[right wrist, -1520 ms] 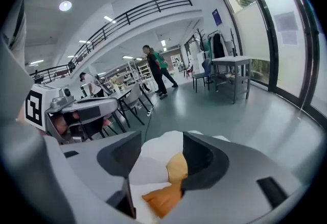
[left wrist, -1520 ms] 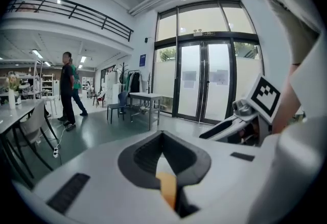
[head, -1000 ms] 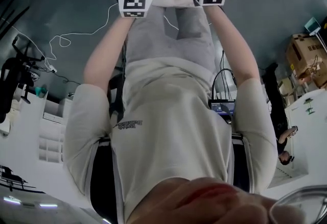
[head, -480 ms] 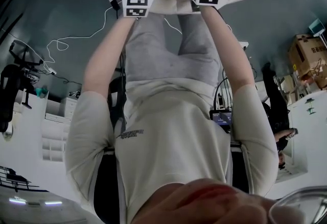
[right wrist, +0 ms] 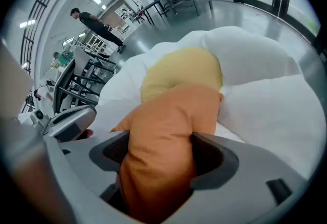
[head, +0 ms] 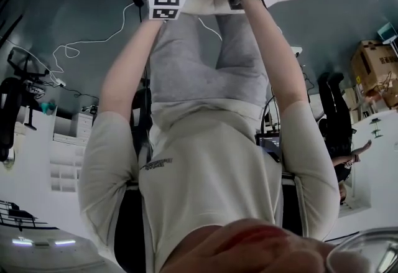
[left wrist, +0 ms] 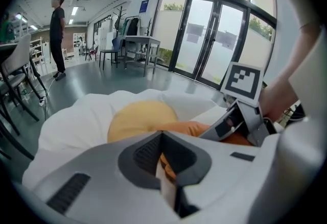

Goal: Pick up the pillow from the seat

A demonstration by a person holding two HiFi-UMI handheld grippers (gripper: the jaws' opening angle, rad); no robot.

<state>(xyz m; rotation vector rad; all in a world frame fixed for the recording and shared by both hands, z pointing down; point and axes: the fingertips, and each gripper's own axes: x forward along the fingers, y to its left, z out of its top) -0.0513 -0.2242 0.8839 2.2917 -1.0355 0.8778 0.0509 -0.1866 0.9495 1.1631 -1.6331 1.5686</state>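
On the white seat [right wrist: 265, 100] lay the orange pillow [right wrist: 173, 116]. The left gripper [left wrist: 162, 139] was shut on a thin fold of it. The right gripper [right wrist: 158, 152] jaws were opening around a thick fold. With only the thin pinch left, the fabric could probably slip out.

Bright daylight through glass doors [left wrist: 214, 39]; fisheye-warped edges; near foreground blurred.

Cardboard boxes [head: 373, 69] — glass doors [left wrist: 214, 34] (background)

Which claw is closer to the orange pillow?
Neither: both are on the pillow. Left claw pinches a thin edge; right claw, jaws opening, straddles a thick fold.
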